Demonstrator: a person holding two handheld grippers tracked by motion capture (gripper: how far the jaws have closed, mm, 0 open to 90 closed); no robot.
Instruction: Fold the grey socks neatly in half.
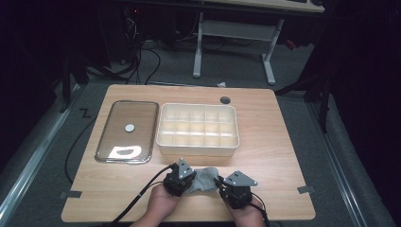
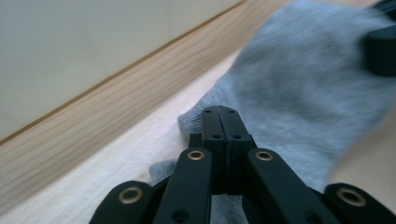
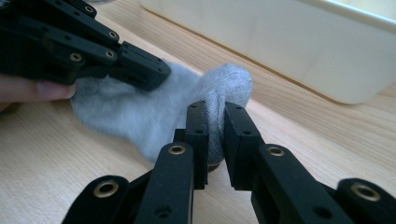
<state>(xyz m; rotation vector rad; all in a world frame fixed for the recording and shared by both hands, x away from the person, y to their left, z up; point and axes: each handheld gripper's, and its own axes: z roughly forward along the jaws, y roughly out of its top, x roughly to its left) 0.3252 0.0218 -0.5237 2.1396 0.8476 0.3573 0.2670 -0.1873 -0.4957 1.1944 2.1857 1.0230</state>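
A grey sock (image 1: 204, 179) lies crumpled on the wooden table near its front edge, between my two grippers. My left gripper (image 1: 193, 182) comes at it from the left. In the left gripper view its jaws (image 2: 219, 114) stand together, pinching the sock's (image 2: 299, 93) near edge. My right gripper (image 1: 219, 182) comes from the right. In the right gripper view it (image 3: 215, 116) is shut on a bunched fold of the sock (image 3: 130, 112), with the left gripper (image 3: 140, 70) clamped on the far end. A hand holds each gripper.
A cream box (image 1: 198, 147) with several compartments stands just behind the sock, mid-table. To its left lies a clear flat lid (image 1: 105, 127) with a white disc on it. A grey cable hole (image 1: 225, 100) sits near the table's far edge.
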